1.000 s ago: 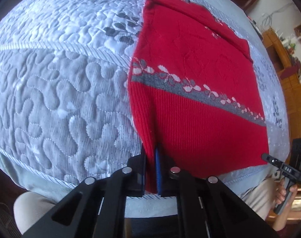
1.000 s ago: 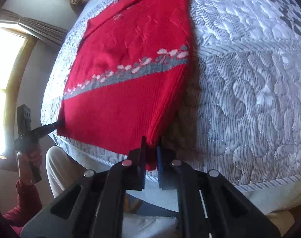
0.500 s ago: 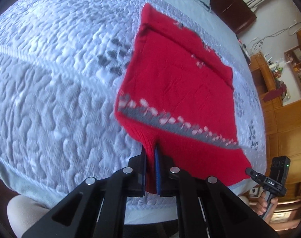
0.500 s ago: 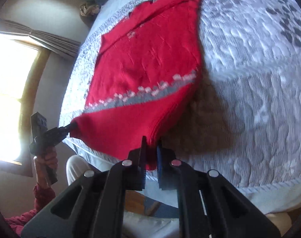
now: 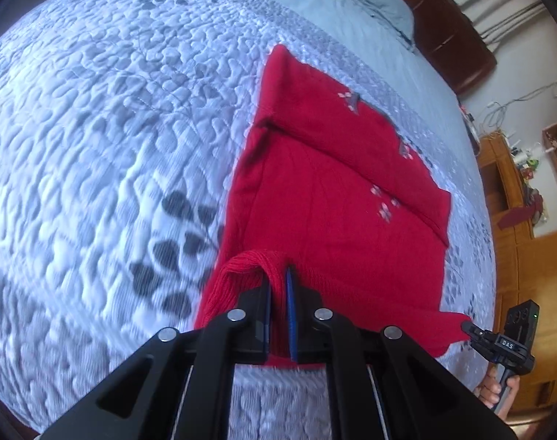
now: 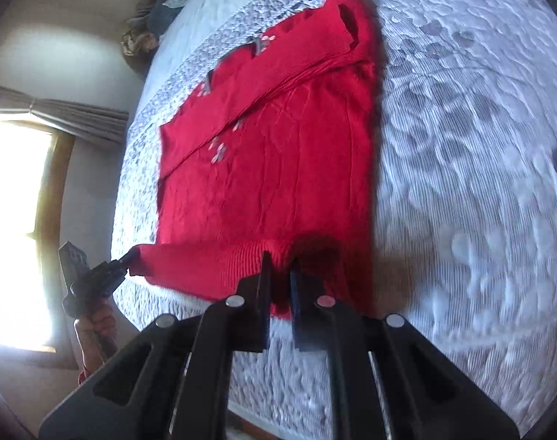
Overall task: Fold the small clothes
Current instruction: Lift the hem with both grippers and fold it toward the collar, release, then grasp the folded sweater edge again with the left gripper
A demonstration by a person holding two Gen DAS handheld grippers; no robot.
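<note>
Here, the left gripper (image 5: 278, 286) and the right gripper (image 6: 278, 271) each pinch a bottom corner of the red sweater (image 5: 337, 220), its ribbed hem lifted off the quilted bedspread (image 5: 95, 146) while the rest lies flat.

Quilt (image 5: 95, 168) motion-blurred near me; shelf clutter (image 5: 527, 161) too small; my sweater (image 5: 333, 227) hem underside hidden.

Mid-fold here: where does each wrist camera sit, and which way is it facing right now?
Left wrist: on the left gripper, looking down over the red sweater toward the headboard; the right gripper and hand show.
Right wrist: on the right gripper, facing the sweater and window; the left gripper and hand show.
Shared: sweater, quilted bedspread.
</note>
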